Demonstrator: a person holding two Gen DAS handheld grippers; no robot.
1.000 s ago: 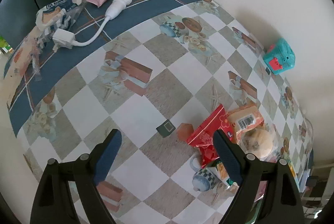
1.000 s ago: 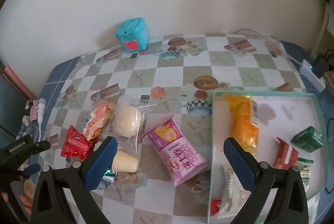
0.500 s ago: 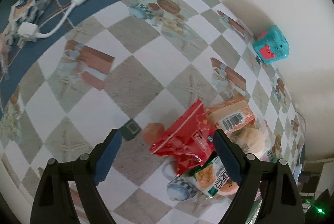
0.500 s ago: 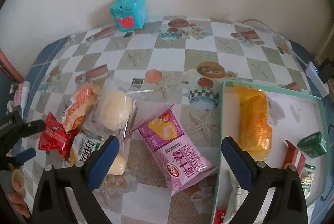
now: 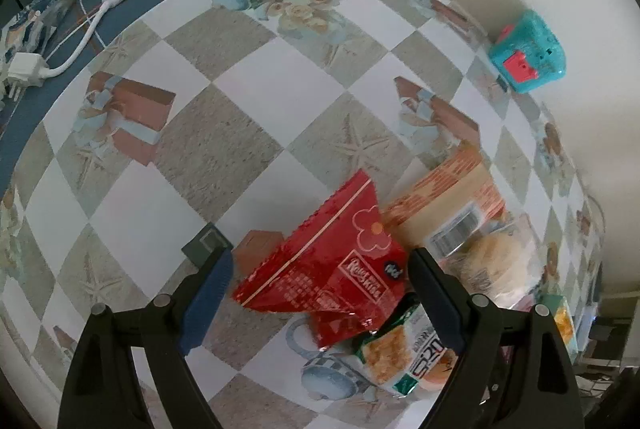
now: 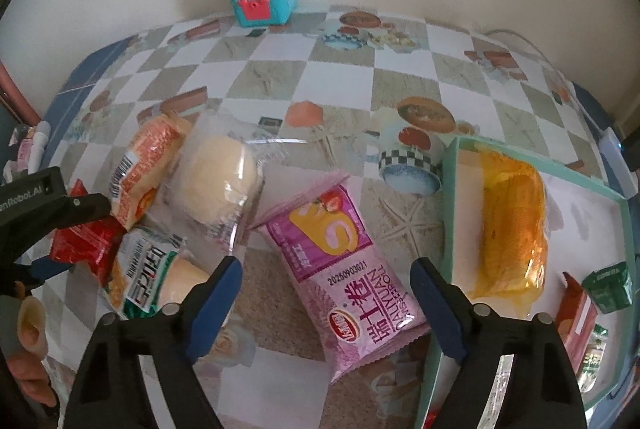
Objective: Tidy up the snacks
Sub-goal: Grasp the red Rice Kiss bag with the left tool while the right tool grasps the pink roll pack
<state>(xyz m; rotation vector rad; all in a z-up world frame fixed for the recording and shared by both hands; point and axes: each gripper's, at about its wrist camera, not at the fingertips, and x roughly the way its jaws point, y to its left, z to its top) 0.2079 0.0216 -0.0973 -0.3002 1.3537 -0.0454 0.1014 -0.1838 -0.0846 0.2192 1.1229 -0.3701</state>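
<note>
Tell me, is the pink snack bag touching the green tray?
Apart. The right wrist view shows a strip of checkered tablecloth between the pink snack bag and the green tray wall.

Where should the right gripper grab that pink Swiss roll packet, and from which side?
Take the pink packet across its short width at mid-body, from above. It lies flat, lengthwise between the open right gripper fingers; its bulging middle beats the thin sealed ends.

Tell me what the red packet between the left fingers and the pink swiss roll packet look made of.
Red snack packet: glossy plastic or foil film, judging by its crinkles, glare and serrated edge. Pink swiss roll packet: smoother printed plastic film with crimped end seals, seemingly less shiny.
</note>
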